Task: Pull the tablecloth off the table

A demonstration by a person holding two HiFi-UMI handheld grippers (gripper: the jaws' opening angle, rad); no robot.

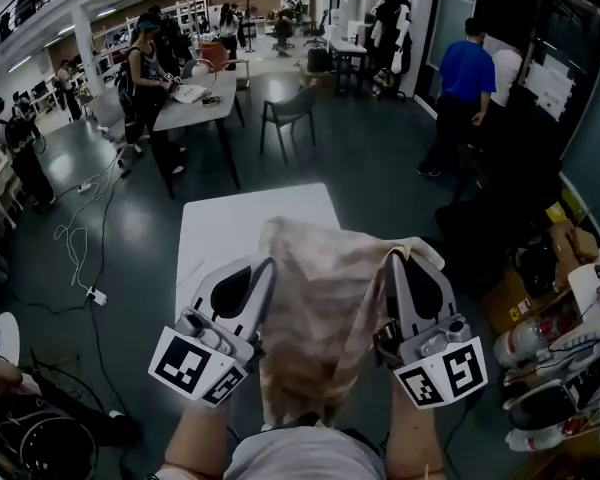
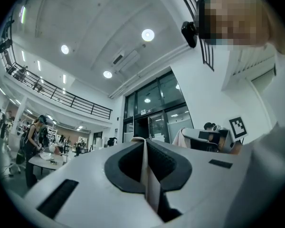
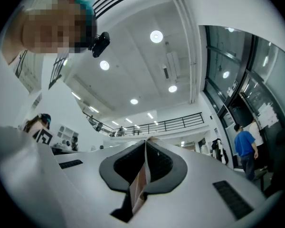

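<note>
A beige striped tablecloth [image 1: 315, 318] hangs in folds between my two grippers, lifted off the small white table [image 1: 235, 228] below. My left gripper [image 1: 268, 264] is shut on the cloth's left corner, and a thin edge of the cloth [image 2: 148, 179] shows pinched between its dark pads. My right gripper [image 1: 392, 258] is shut on the right corner, with a strip of the cloth [image 3: 138, 184] clamped in its jaws. Both grippers point up and away, so their own views show mostly ceiling and the hall.
The bare white tabletop lies in front of me. A grey table [image 1: 195, 103] with a person working at it and a chair [image 1: 290, 113] stand farther back. A person in a blue shirt [image 1: 460, 93] stands at right. Boxes and clutter [image 1: 555, 318] crowd the right side; cables [image 1: 80, 238] trail at left.
</note>
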